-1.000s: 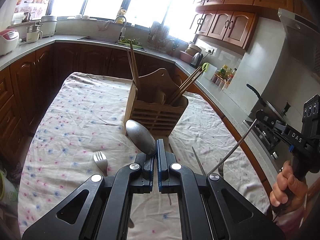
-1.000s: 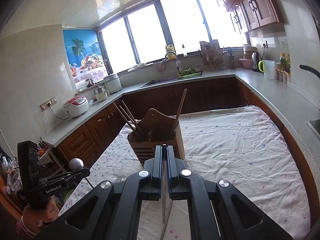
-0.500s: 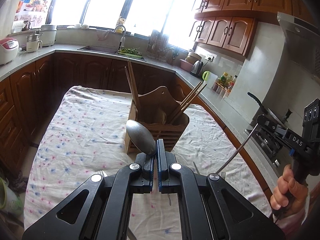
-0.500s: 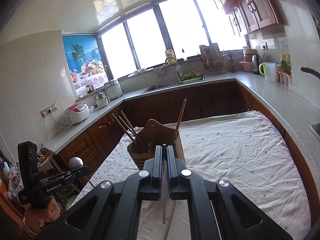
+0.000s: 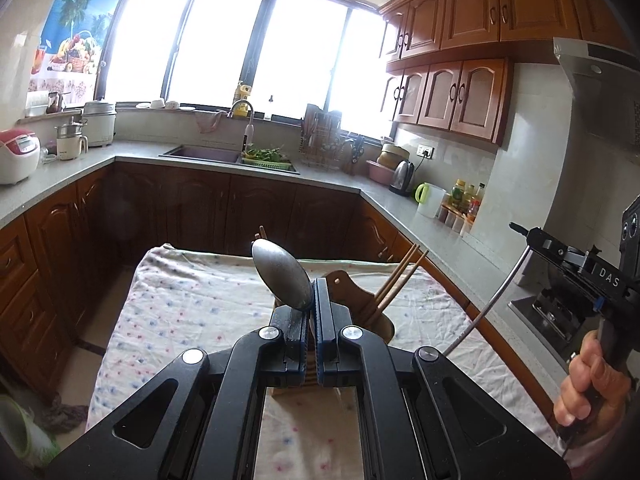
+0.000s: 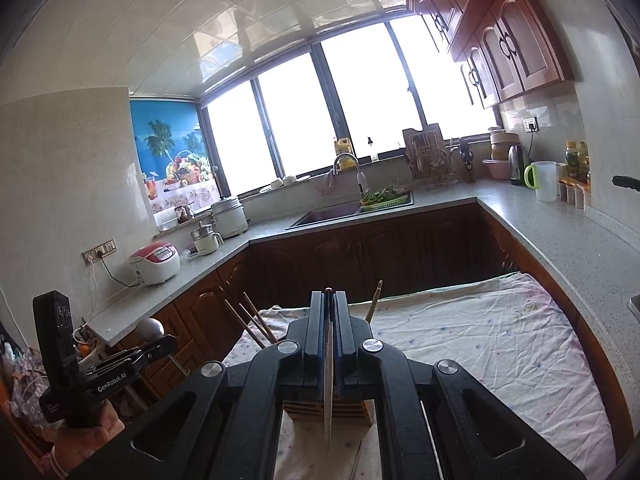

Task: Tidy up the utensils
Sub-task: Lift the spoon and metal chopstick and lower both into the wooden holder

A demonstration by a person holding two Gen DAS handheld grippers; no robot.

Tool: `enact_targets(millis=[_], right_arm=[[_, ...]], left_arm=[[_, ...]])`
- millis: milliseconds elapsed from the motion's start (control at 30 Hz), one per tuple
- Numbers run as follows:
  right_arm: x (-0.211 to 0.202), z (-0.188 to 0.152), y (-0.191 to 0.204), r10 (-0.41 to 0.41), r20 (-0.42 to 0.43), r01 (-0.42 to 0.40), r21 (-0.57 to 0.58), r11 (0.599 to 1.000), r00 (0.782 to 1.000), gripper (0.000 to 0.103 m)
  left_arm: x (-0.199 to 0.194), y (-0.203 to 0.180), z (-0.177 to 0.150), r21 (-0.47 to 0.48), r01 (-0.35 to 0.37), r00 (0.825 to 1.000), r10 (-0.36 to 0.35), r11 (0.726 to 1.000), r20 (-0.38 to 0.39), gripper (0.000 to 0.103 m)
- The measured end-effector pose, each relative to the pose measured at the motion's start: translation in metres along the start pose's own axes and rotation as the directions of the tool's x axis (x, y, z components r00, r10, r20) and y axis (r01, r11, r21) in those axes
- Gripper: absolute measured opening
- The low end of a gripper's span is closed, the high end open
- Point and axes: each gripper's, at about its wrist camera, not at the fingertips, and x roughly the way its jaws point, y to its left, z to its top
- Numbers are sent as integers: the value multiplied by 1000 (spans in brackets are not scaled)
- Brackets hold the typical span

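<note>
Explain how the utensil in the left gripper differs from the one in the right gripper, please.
The left gripper holds a spoon whose broad oval bowl stands above its fingertips. The right gripper holds a thin metal utensil; its long narrow shaft hangs below the fingers. Both are metal and clamped in shut jaws.

Each fisheye camera sits behind its own gripper and looks forward along the fingers, above the cloth-covered table (image 5: 180,308) (image 6: 500,332). Both face the bright window wall and the steel sink tap (image 5: 247,120) (image 6: 352,168). Both views share the slatted wooden utensil holder (image 5: 372,312) (image 6: 304,412), close ahead and partly hidden.
</note>
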Motion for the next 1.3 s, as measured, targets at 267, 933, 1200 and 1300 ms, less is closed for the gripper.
enact_targets(millis=[267,933,1200,1300], right_arm=[[31,28,0,-15,65,16,-12,1000,998,4],[112,-26,-37,-30,-64,36,91,995,997,4],[124,-44,-40,-37,-112,49,104,993,993,4],[126,-47,-43,-38,-124,52,110,993,991,4]], left_arm=[[36,6,29,3,-38,998,38,999,58,2],[117,5,-24,10,-73,996,73,997,-46,2],[127,4,-41,15,-50,995,52,999,-84,2],[133,7,-46,13,-42,993,43,999,-109,2]])
